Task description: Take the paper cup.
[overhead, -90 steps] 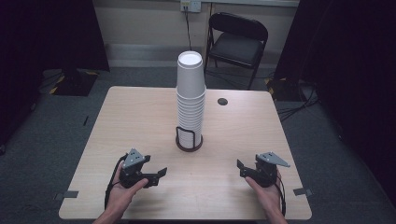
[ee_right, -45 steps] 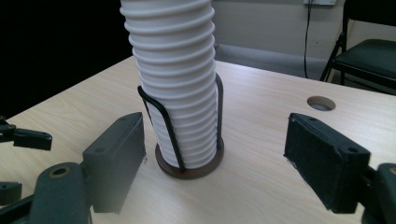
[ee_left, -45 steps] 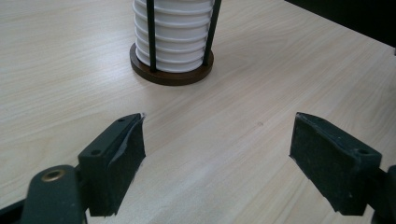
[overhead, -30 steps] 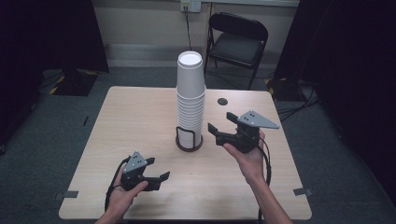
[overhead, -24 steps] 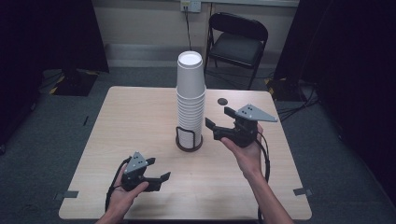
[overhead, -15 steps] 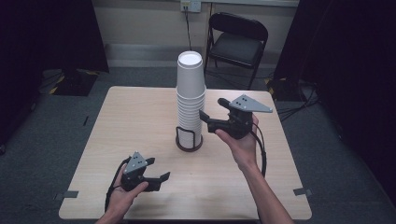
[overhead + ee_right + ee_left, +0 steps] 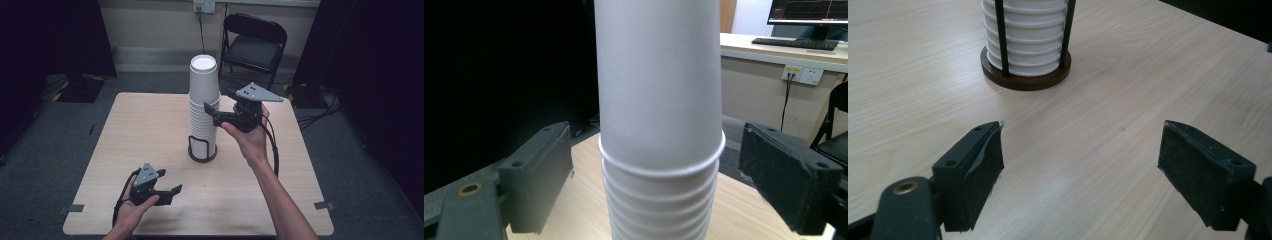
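A tall stack of white paper cups stands upside down in a dark round wire holder at the middle of the wooden table. My right gripper is raised beside the stack's upper part, open, its jaws wide on either side of the cups just below the top cup's rim, without touching. My left gripper rests low near the table's front edge, open and empty. In the left gripper view the holder's base with the lowest cups lies ahead of the jaws.
A small dark disc lies on the table behind the right hand. A black folding chair stands beyond the far edge. A desk with a monitor and keyboard shows in the right gripper view. Tape marks flank the table.
My right gripper rose from the table's front right and moved left and forward to the cup stack, its jaws now straddling it. The left gripper stayed put.
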{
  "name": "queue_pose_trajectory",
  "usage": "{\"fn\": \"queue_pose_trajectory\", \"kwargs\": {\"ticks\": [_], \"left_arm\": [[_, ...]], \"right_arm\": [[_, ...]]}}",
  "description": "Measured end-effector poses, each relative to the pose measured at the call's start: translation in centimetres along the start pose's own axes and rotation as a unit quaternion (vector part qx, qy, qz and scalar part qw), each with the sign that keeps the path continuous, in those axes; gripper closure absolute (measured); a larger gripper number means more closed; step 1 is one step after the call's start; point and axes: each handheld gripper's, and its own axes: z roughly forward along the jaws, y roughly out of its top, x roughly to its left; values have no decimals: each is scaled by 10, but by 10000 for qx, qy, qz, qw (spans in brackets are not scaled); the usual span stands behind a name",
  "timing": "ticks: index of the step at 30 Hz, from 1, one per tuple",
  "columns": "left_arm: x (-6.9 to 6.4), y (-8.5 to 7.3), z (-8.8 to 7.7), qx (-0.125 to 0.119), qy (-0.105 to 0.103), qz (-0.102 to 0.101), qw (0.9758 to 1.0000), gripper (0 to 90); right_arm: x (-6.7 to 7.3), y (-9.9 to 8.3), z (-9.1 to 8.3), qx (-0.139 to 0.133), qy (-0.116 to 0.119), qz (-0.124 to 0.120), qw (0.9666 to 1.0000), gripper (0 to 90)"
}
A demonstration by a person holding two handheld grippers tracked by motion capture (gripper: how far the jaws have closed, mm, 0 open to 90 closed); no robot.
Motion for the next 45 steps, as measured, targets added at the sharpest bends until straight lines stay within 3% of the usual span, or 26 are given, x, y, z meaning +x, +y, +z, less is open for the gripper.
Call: {"fn": "queue_pose_trajectory", "kwargs": {"ticks": [14,17,26,45], "left_arm": [[0,0,1,51,63,-52,10000,177],[-1,0,1,57,94,-35,9999,177],[0,0,1,63,138,-80,9999,174],[0,0,-1,34,89,-75,9999,174]], "right_arm": [[-3,19,23,-111,19,29,9999,133],[-4,20,32,-71,15,-64,10000,134],[-5,21,52,55,-46,-47,10000,112],[0,18,77,206,-247,-97,9994,105]]}}
